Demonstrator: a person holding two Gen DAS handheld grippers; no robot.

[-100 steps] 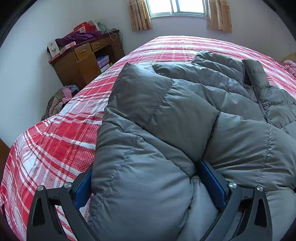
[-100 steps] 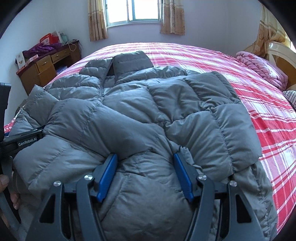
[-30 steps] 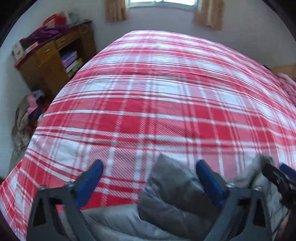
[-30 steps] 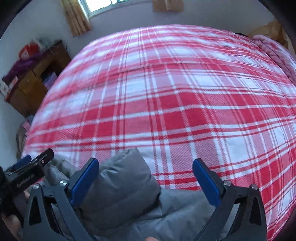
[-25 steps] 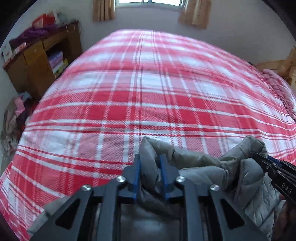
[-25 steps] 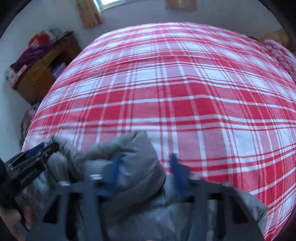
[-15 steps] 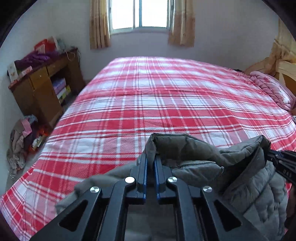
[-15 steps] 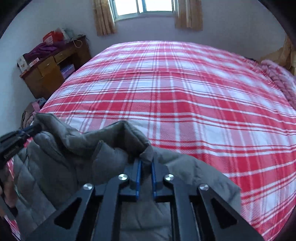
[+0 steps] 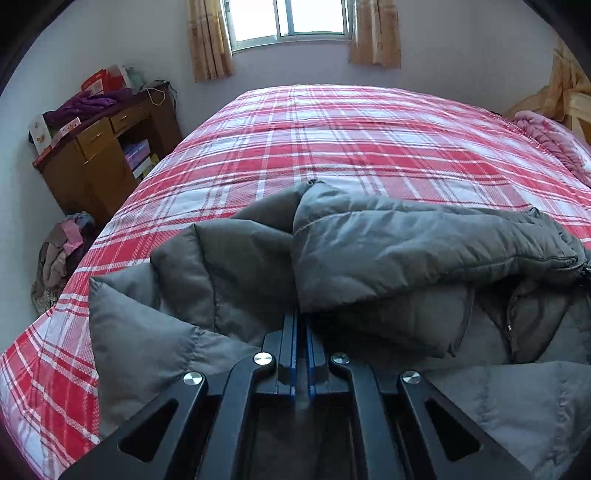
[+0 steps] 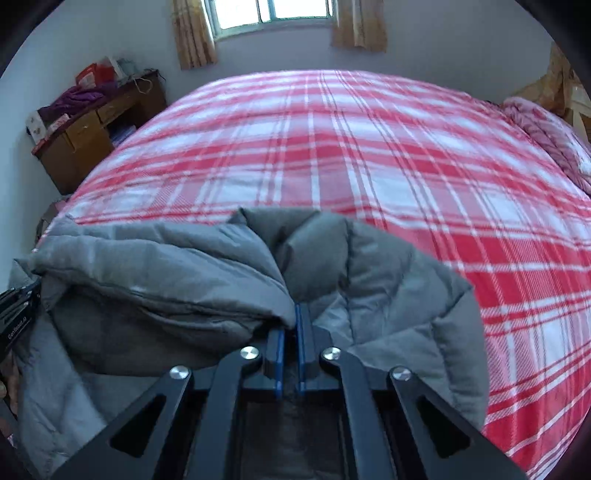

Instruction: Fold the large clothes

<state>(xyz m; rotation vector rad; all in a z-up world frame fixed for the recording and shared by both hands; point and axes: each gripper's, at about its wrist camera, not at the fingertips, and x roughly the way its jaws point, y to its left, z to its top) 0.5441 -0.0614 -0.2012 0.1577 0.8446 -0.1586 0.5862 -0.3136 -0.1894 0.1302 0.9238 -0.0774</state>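
Note:
A grey puffer jacket (image 9: 388,251) lies bunched at the near edge of a bed with a red and white plaid cover (image 9: 351,147). My left gripper (image 9: 301,321) is shut on a fold of the jacket's edge, which rises in a ridge in front of the blue pads. In the right wrist view the same jacket (image 10: 166,280) drapes over to the left. My right gripper (image 10: 297,314) is shut on another pinch of its edge. The left gripper's body (image 10: 16,314) shows at the left rim of that view, also against the jacket.
A wooden desk (image 9: 99,147) piled with purple clothes and boxes stands left of the bed under a curtained window (image 9: 291,22). A heap of clothes (image 9: 59,254) lies on the floor by it. A pink quilt (image 9: 550,140) is at the bed's right side.
Both grippers were open around the jacket's edge, then shut on it. Since then they have drawn the fabric back over the bed toward me, so more jacket fills the near view.

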